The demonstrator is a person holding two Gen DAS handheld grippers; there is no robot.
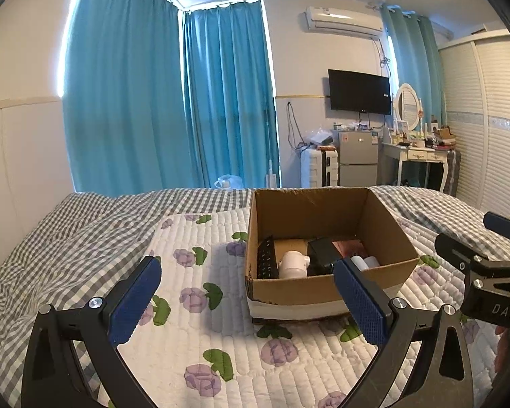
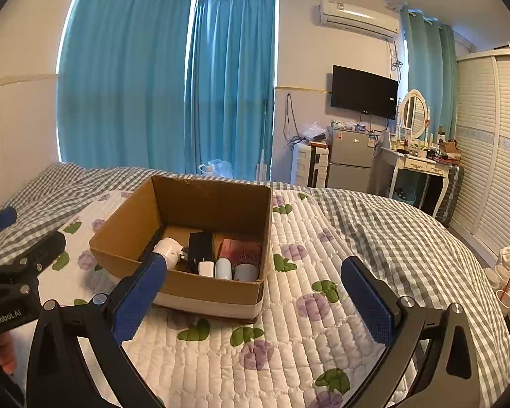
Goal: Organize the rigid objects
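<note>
Ahead of both wide-open, empty tools, left tool (image 1: 246, 301) and right tool (image 2: 253, 301), the brown cardboard box (image 2: 187, 287) holds every visible item; the quilted floral bed cover (image 2: 323, 323) carries nothing loose, so the task looks nearly finished.

2 wrist fisheyes low over the bed, facing the curtains, near the shared cardboard box (image 1: 326, 292) (image 2: 200, 294).

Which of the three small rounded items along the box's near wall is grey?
The grey cylinder in the box's near right corner. The pale blue one sits just left of it, then the white one, both lighter.
</note>
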